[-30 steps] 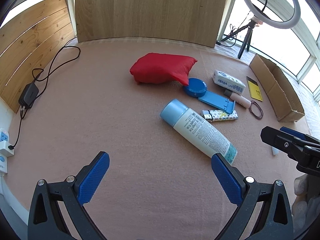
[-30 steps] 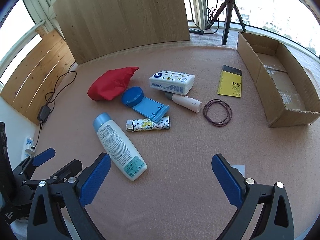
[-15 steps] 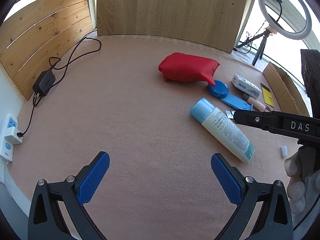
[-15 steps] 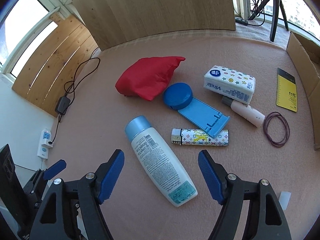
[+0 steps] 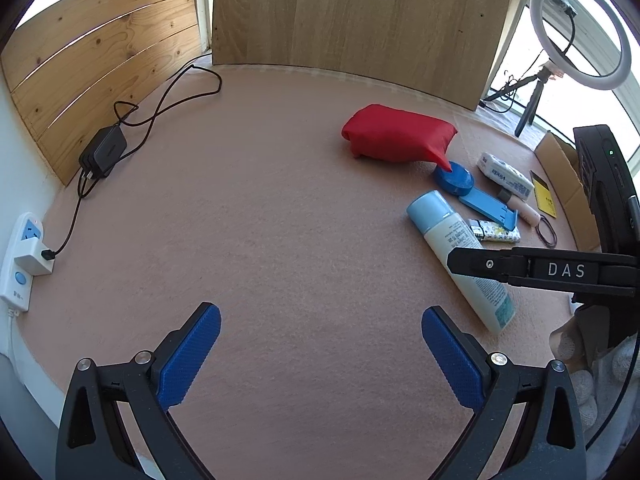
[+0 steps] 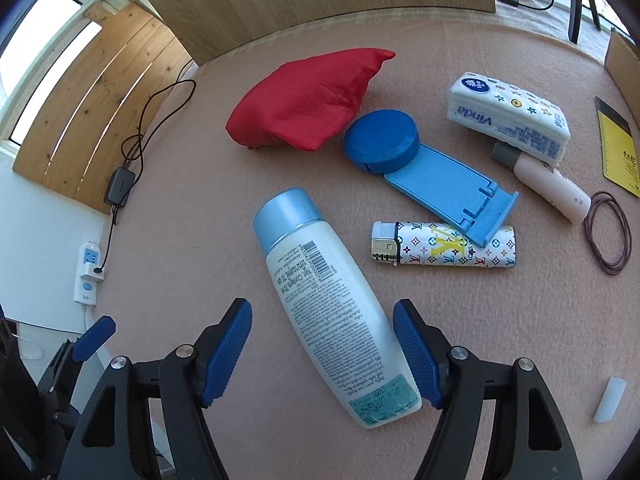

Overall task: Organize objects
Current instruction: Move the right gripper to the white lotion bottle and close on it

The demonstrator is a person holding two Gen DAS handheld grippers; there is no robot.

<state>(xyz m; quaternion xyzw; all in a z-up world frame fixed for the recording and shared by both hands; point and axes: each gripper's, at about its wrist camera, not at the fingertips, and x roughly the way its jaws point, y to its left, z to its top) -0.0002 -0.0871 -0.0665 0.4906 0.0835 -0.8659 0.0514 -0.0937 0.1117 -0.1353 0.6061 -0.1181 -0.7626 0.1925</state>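
Right gripper (image 6: 322,344) is low over the pink felt mat (image 6: 200,208), its blue pads either side of the lower half of the white lotion bottle (image 6: 330,300). The jaws have just been closing, but mat still shows between the left pad and the bottle; on the right side the gap is very narrow, and contact cannot be judged from this angle. Not yet a grip.

The bottle lies flat, its light-blue cap toward the red cloth pouch (image 6: 308,100) and its base nearest the camera. It is clear of its neighbours.

Clutter beyond the bottle:
- patterned lighter (image 6: 440,246), just right of the bottle's shoulder, lying crosswise
- blue folding stand (image 6: 440,184), its lipped end lying on top of the lighter and its round blue base (image 6: 380,140) touching the pouch's edge
- tissue pack (image 6: 508,120) marked Vinda, with a pale tube (image 6: 548,186) tucked under its near edge
- brown rubber bands (image 6: 608,232) right of the tube; yellow notepad (image 6: 618,148) at the frame edge
- small white stub (image 6: 610,399) alone on the mat, near right

Left gripper (image 5: 320,354) stands wide open over bare mat with nothing between its pads, well left of the bottle (image 5: 460,248). In its view the right gripper's black arm crosses over the bottle's lower half.

Far side: cardboard box (image 5: 560,176) past the notepad, ring light (image 5: 580,32) on a tripod, power adapter (image 5: 103,152) and white power strip (image 5: 24,256) along the left edge.
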